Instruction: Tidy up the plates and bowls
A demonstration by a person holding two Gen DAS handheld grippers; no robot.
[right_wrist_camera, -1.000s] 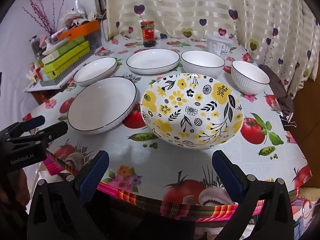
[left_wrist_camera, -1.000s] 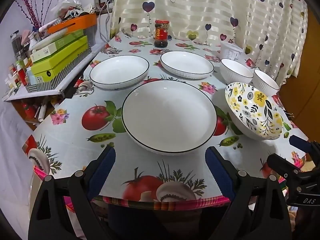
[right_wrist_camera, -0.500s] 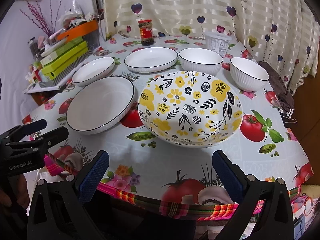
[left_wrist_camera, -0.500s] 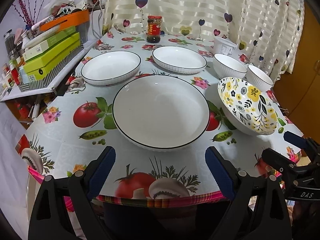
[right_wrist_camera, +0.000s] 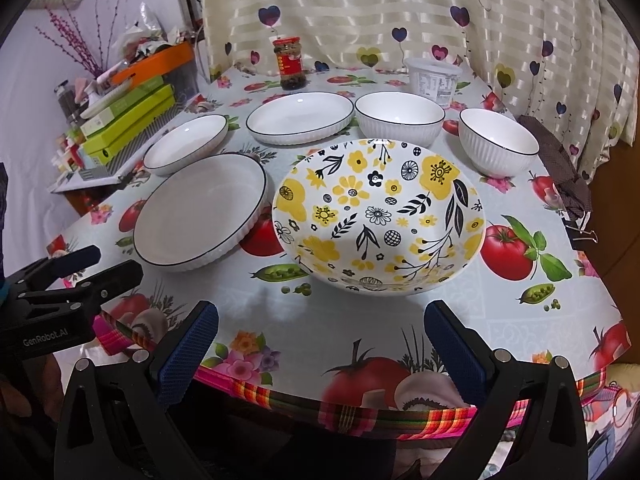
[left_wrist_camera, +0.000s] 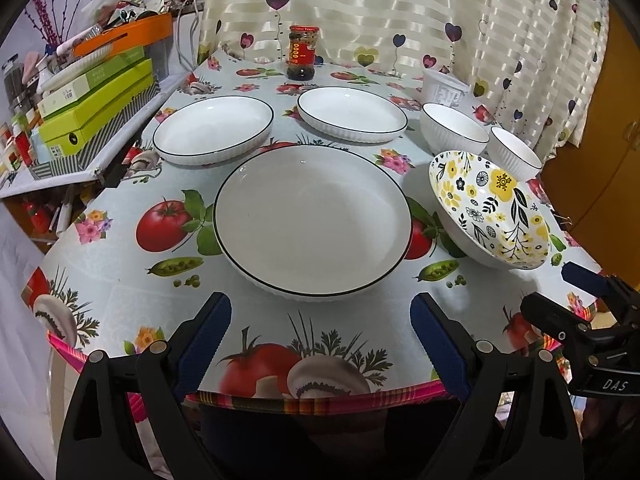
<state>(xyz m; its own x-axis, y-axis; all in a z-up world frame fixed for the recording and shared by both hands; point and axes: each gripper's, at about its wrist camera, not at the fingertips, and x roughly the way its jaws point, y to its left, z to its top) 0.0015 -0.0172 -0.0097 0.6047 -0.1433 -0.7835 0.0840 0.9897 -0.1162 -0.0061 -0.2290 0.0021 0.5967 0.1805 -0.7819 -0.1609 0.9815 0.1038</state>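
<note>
A large white plate (left_wrist_camera: 312, 220) (right_wrist_camera: 200, 212) lies near the table's front edge, with two smaller white plates (left_wrist_camera: 214, 129) (left_wrist_camera: 352, 114) behind it. A yellow-flowered bowl (right_wrist_camera: 378, 216) (left_wrist_camera: 490, 210) sits to its right. Two white ribbed bowls (right_wrist_camera: 400, 118) (right_wrist_camera: 498, 140) stand behind that. My left gripper (left_wrist_camera: 320, 320) is open and empty, just in front of the large plate. My right gripper (right_wrist_camera: 320, 328) is open and empty, just in front of the flowered bowl. Each gripper shows in the other's view (right_wrist_camera: 72, 276) (left_wrist_camera: 576, 292).
A sauce jar (left_wrist_camera: 303, 53) and a white plastic tub (right_wrist_camera: 434, 80) stand at the back by the curtain. A shelf with green boxes (left_wrist_camera: 96, 104) borders the table's left side. A brown cloth (right_wrist_camera: 560, 164) hangs at the right edge.
Both grippers have drawn back and lifted slightly from the table; the dishes look a little farther away. Nothing on the table has moved.
</note>
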